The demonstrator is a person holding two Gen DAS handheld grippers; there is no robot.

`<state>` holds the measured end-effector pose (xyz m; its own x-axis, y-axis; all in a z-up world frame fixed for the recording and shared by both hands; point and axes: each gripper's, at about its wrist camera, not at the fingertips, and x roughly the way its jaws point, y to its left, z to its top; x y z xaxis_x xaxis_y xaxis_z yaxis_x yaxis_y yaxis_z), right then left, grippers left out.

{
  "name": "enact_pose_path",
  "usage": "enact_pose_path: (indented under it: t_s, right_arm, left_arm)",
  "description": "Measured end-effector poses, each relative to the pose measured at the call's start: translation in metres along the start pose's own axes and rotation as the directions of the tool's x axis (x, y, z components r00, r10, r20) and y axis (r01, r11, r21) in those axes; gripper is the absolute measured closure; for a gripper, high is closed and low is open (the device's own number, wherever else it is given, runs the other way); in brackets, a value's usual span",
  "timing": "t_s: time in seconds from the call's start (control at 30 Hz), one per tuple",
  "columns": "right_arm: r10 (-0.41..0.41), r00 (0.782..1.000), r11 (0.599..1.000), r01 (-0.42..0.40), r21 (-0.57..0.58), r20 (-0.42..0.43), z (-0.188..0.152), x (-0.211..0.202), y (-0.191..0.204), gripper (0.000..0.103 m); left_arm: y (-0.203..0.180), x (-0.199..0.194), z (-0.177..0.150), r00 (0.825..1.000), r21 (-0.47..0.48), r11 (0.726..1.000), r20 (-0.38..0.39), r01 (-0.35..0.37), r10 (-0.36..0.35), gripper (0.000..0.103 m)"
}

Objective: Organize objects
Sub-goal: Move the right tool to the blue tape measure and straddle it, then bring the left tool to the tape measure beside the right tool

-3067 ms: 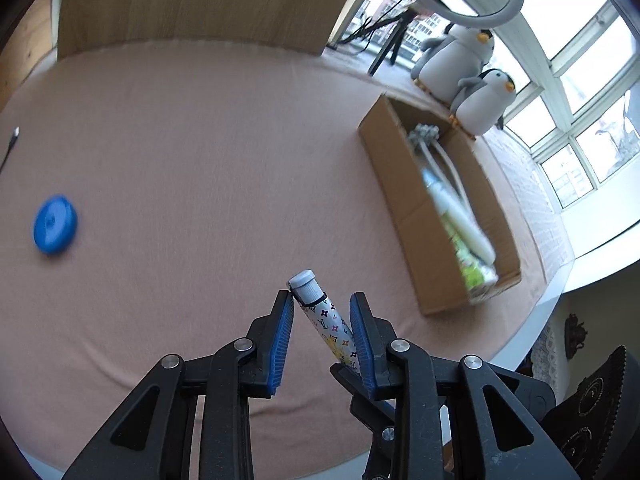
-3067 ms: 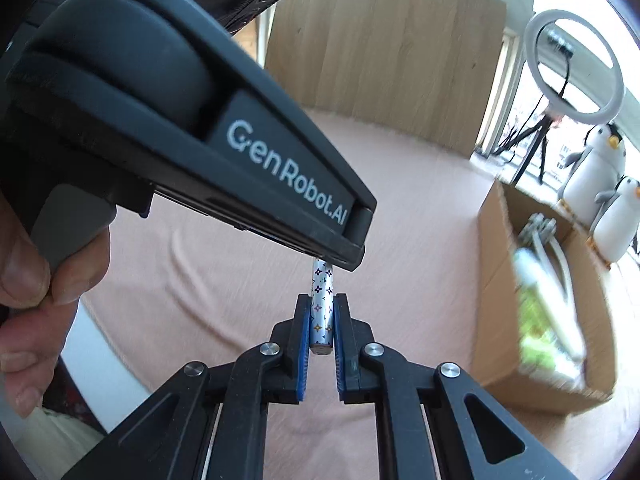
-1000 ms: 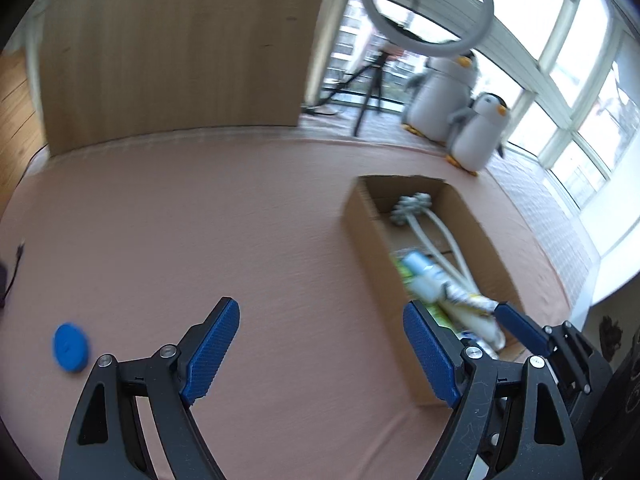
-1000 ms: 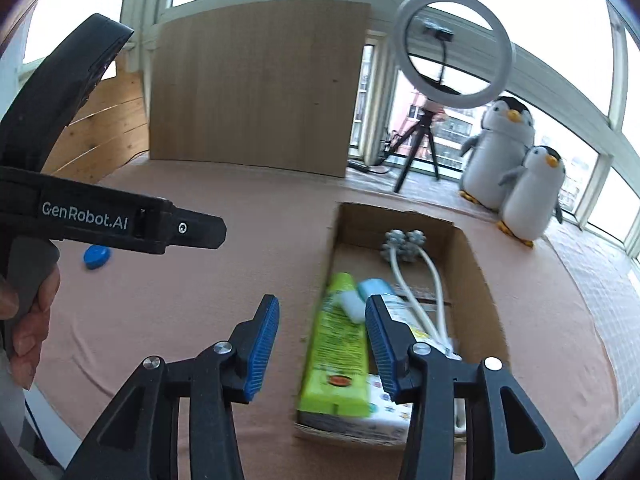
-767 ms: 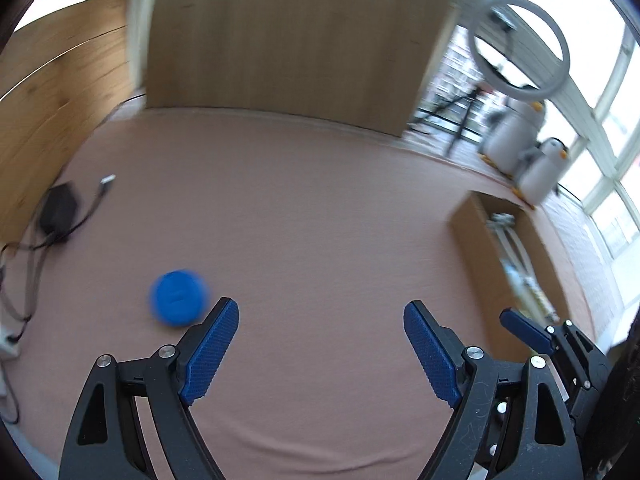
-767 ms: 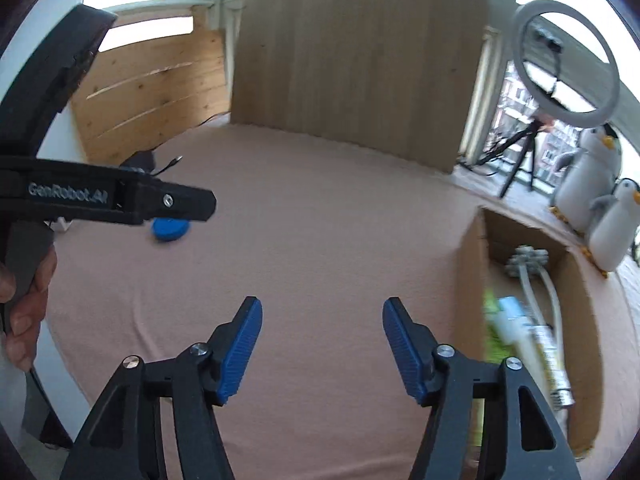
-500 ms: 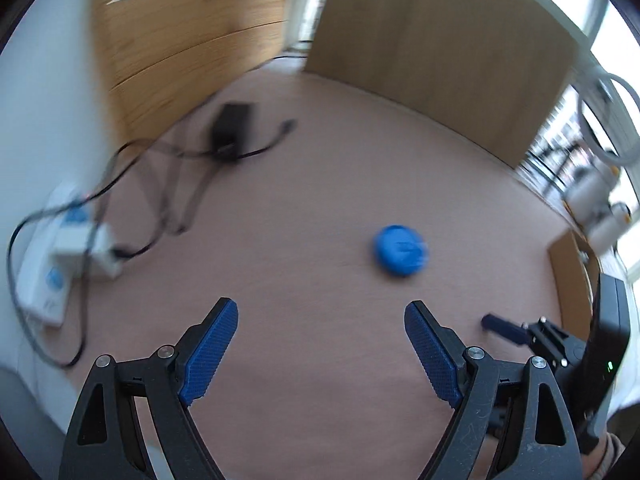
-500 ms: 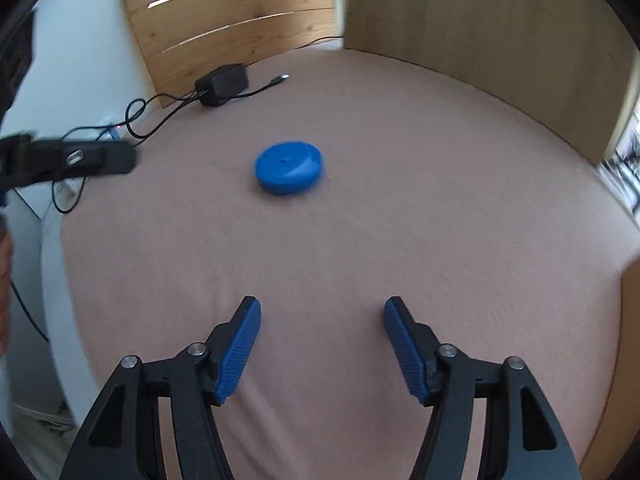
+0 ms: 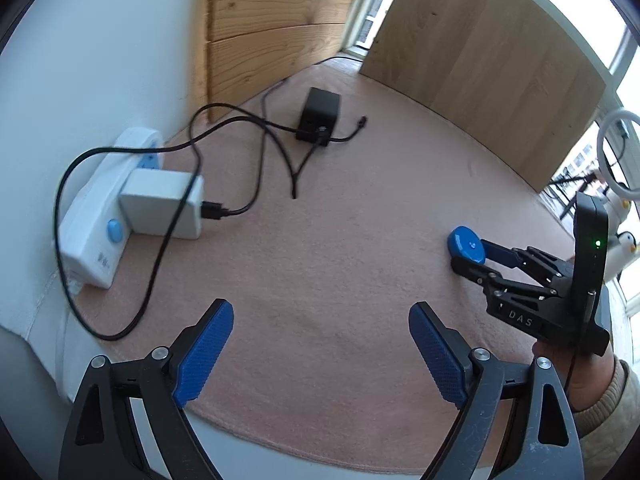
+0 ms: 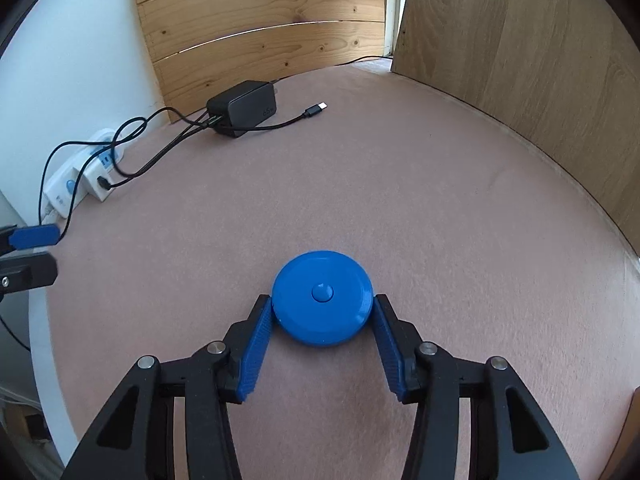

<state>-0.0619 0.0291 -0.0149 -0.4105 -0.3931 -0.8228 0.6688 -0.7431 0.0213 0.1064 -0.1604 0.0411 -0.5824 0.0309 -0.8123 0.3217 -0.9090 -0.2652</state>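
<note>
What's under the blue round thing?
The blue disc lies flat on the pink cloth, between the right gripper fingers. The cloth shows all around it; the patch right beneath it is hidden.

Both tools swung off box; right tool (image 10: 322, 326) now brackets blue disc (image 10: 322, 297), tube dropped.

Home — carpet (image 9: 340, 240), power strip (image 9: 96, 216).
</note>
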Motion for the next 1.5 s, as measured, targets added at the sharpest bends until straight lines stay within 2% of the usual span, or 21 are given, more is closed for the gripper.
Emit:
enact_pose_path:
  t_s: [0.2,0.4,0.57,0.7,0.77,0.87,0.97,1.03,1.1,1.23,1.3,1.5]
  right_arm:
    - [0.026,0.999,0.998,-0.027,-0.056,-0.027,-0.046,-0.034,0.011,0.057]
    - [0.011,0.999,0.997,-0.015,-0.081,-0.048,-0.106,-0.076,0.019,0.057]
    - [-0.012,1.0,0.999,0.012,-0.042,0.002,-0.122,-0.085,0.02,0.057]
    - [-0.027,0.999,0.999,0.028,-0.028,0.032,-0.141,-0.097,0.022,0.053]
    - [-0.027,0.999,1.0,0.027,0.0,0.021,-0.156,-0.109,0.017,0.052]
    - [-0.077,0.997,0.994,0.078,0.077,-0.012,-0.171,-0.128,-0.002,0.052]
    - [-0.071,0.996,0.98,0.078,0.182,-0.045,-0.165,-0.133,-0.03,0.052]
    - [0.006,0.999,0.976,0.006,0.216,-0.052,-0.146,-0.131,-0.042,0.052]
    - [0.06,0.998,0.985,-0.054,0.165,-0.032,-0.126,-0.127,-0.039,0.052]
    - [0.13,0.983,0.991,-0.125,0.039,-0.134,-0.098,-0.099,-0.027,0.052]
    - [0.164,0.972,0.986,-0.165,0.007,-0.166,-0.092,-0.091,-0.019,0.052]
    - [0.207,0.947,0.971,-0.229,-0.063,-0.246,-0.086,-0.081,-0.006,0.052]
  left_arm:
    - [-0.044,0.017,-0.003,0.991,0.143,0.982,-0.068,0.121,-0.112,0.011]
    - [-0.114,0.031,-0.027,0.961,0.307,0.914,-0.157,0.266,-0.227,0.011]
    - [-0.157,0.038,-0.046,0.935,0.368,0.863,-0.212,0.347,-0.285,0.012]
    - [-0.179,0.039,-0.061,0.93,0.441,0.82,-0.226,0.364,-0.291,0.012]
    - [-0.187,0.039,-0.071,0.929,0.472,0.801,-0.23,0.368,-0.291,0.012]
    - [-0.196,0.045,-0.081,0.935,0.529,0.771,-0.223,0.354,-0.276,0.014]
    - [-0.203,0.046,-0.091,0.942,0.575,0.747,-0.193,0.334,-0.273,0.015]
    - [-0.209,0.048,-0.097,0.945,0.602,0.728,-0.182,0.327,-0.273,0.022]
    - [-0.211,0.049,-0.101,0.949,0.624,0.716,-0.165,0.312,-0.27,0.027]
    - [-0.208,0.05,-0.103,0.955,0.654,0.7,-0.137,0.287,-0.264,0.033]
    - [-0.206,0.051,-0.101,0.955,0.655,0.7,-0.134,0.285,-0.263,0.036]
    - [-0.205,0.047,-0.104,0.957,0.694,0.666,-0.13,0.274,-0.259,0.044]
